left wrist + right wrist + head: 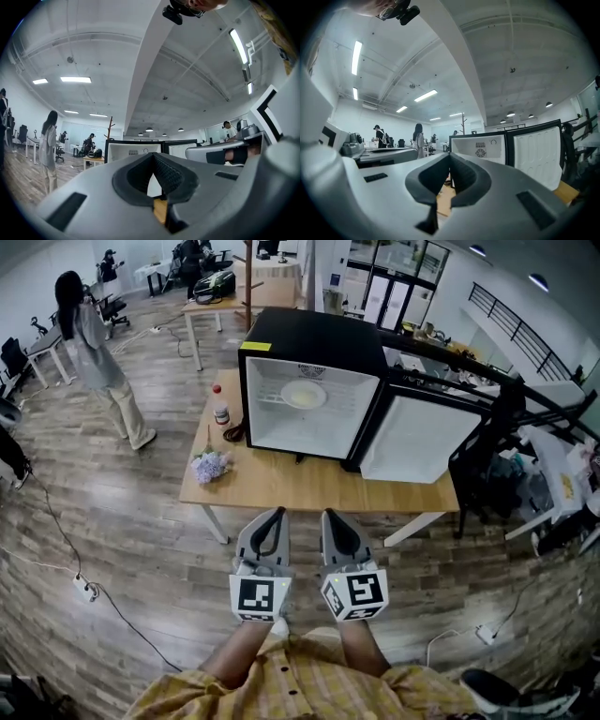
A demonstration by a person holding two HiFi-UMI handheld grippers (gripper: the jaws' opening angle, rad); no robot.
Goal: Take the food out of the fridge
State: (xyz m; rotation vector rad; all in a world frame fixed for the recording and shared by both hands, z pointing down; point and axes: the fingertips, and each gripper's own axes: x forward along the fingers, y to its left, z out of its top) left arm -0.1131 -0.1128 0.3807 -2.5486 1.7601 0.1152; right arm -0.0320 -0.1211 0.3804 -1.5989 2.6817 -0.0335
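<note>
**Grippers short of fridge: approach step**

Left gripper (276,513) and right gripper (329,514) are both clenched and empty, just short of the tabletop (281,486). The food, a pale plate (303,395), sits on a shelf inside the open fridge (309,334). Next req.: reach in, open one gripper, align w/ plate rim.

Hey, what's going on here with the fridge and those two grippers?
A person holds a left gripper and a right gripper, both shut and empty, short of a wooden table. On it stands a small black fridge with its door swung open; a pale plate sits on the shelf inside, not yet touched.
</note>
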